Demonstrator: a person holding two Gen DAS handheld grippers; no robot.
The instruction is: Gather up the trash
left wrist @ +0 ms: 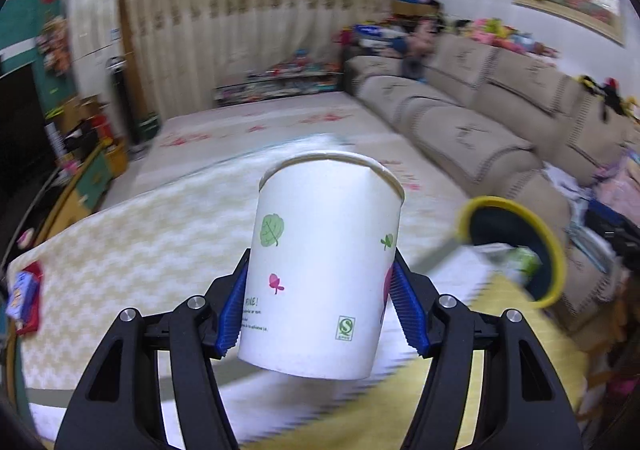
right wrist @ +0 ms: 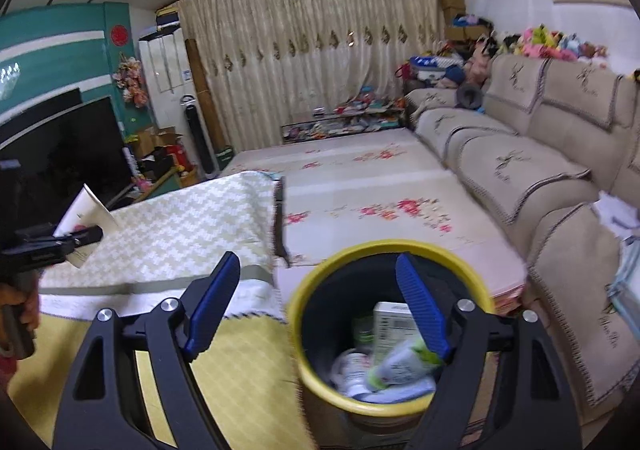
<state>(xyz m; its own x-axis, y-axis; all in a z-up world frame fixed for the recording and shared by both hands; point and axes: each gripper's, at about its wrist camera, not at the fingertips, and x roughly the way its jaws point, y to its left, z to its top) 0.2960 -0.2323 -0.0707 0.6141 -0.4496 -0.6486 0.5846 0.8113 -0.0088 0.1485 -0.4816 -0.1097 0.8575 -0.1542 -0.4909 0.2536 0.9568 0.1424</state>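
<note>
My left gripper is shut on a white paper cup printed with leaves, held upright above the table. The cup and left gripper also show at the far left of the right wrist view. A yellow-rimmed dark trash bin stands to the right of the cup. In the right wrist view the bin is just below my open, empty right gripper. The bin holds a white box, a tube and other trash.
A table with a white zigzag cloth and a yellow mat lies below. A red snack packet lies at its left edge. A beige sofa runs along the right. A TV stands left.
</note>
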